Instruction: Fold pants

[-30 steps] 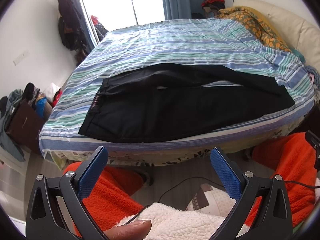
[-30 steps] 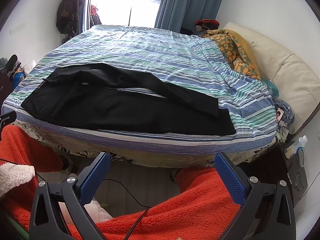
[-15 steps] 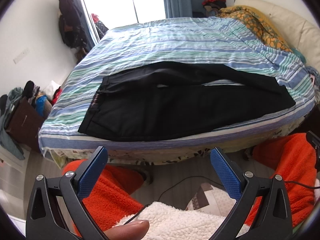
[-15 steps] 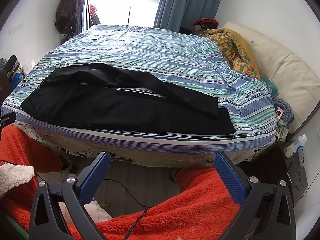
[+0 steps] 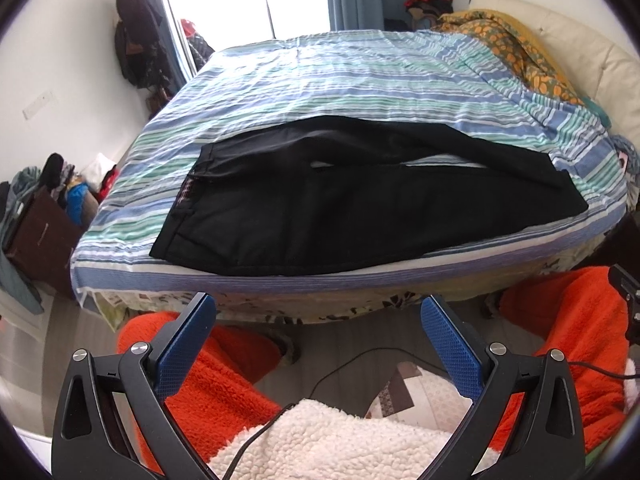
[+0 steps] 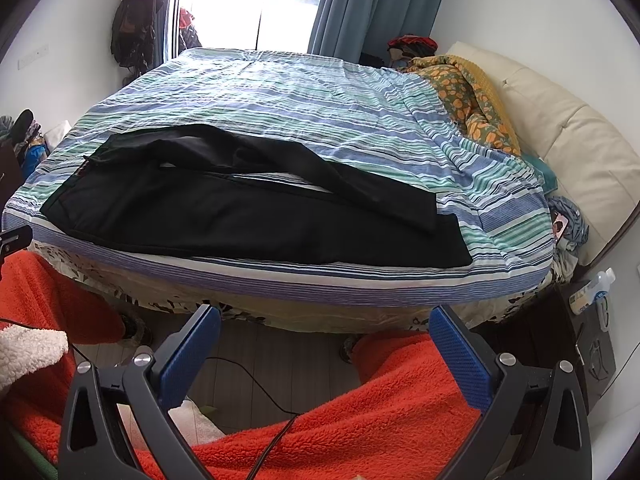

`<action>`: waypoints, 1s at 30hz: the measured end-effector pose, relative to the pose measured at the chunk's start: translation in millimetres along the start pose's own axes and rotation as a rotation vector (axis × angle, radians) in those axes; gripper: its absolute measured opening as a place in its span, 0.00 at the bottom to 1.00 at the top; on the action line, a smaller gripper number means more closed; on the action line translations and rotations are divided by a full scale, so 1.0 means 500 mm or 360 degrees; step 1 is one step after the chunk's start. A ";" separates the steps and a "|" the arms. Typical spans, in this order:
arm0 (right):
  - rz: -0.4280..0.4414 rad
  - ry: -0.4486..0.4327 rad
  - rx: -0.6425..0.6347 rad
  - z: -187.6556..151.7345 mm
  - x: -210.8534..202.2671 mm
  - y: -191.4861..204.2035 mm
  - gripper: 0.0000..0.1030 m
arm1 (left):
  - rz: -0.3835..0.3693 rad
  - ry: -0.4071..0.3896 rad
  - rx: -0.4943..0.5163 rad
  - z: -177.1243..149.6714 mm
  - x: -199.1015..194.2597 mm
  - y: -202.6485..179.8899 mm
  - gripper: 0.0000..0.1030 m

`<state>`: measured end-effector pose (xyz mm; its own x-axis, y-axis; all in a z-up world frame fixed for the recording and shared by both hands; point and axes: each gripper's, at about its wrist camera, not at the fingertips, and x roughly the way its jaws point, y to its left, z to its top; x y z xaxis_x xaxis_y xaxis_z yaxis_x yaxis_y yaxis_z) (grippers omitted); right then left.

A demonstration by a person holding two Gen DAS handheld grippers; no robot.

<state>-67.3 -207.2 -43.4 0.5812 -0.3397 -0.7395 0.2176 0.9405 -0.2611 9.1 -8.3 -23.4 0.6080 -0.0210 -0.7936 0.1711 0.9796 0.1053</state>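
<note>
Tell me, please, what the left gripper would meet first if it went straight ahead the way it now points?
Most likely the black pants lying flat along the near edge of the striped bed. The left gripper is open, with nothing between it and the bed; depth is unclear, so it might meet the mattress side just below them first.

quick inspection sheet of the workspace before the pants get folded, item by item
Surface: bed with striped sheet, wrinkled, mostly bare beyond the pants.
Job's things: black pants lie along the near edge, unfolded, waistband to the left, the far leg crossing onto the near one at the cuffs.
Clutter: orange patterned blanket bunched at the cream headboard; nothing else seen on the sheet.
Grippers: left gripper and right gripper both open, short of the bed, holding nothing.
Cables: a black cable runs across the floor below the grippers.
Surroundings: bright window with blue curtain, dark clothes hanging on the left wall, a pile of bags and clothes on the floor at left.
</note>
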 end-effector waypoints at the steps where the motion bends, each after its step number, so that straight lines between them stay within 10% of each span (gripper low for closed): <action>1: 0.0038 -0.0034 -0.0001 0.001 -0.003 -0.006 1.00 | -0.0001 -0.0002 0.0006 0.003 -0.001 0.000 0.99; 8: -0.0021 -0.0860 0.0138 0.117 -0.004 -0.264 1.00 | 0.0204 -0.0235 -0.0027 0.085 -0.018 0.056 0.99; 15: 0.0193 0.0016 -0.0062 0.149 0.429 -0.318 0.84 | 0.0026 -0.0062 -0.0092 0.070 0.039 0.026 0.99; 25: 0.0053 0.0174 -0.0721 0.134 0.662 -0.228 0.62 | 0.0093 0.0177 -0.0004 0.056 0.130 -0.027 0.99; 27: 0.0054 0.0174 -0.0748 0.144 0.678 -0.228 0.46 | 0.0103 0.0233 0.0010 0.061 0.154 -0.036 0.99; 28: 0.0050 0.0191 -0.0760 0.158 0.683 -0.232 0.11 | 0.0108 0.0265 0.0017 0.061 0.167 -0.039 0.99; 30: 0.0093 0.0224 -0.0705 0.209 0.684 -0.257 0.04 | 0.0116 0.0321 0.0025 0.066 0.187 -0.046 0.99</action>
<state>185.6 -445.4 -197.9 0.4639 -0.3104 -0.8297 -0.1858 0.8817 -0.4337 87.5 -39.2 -80.2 0.4517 0.0916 -0.8874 0.1454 0.9738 0.1746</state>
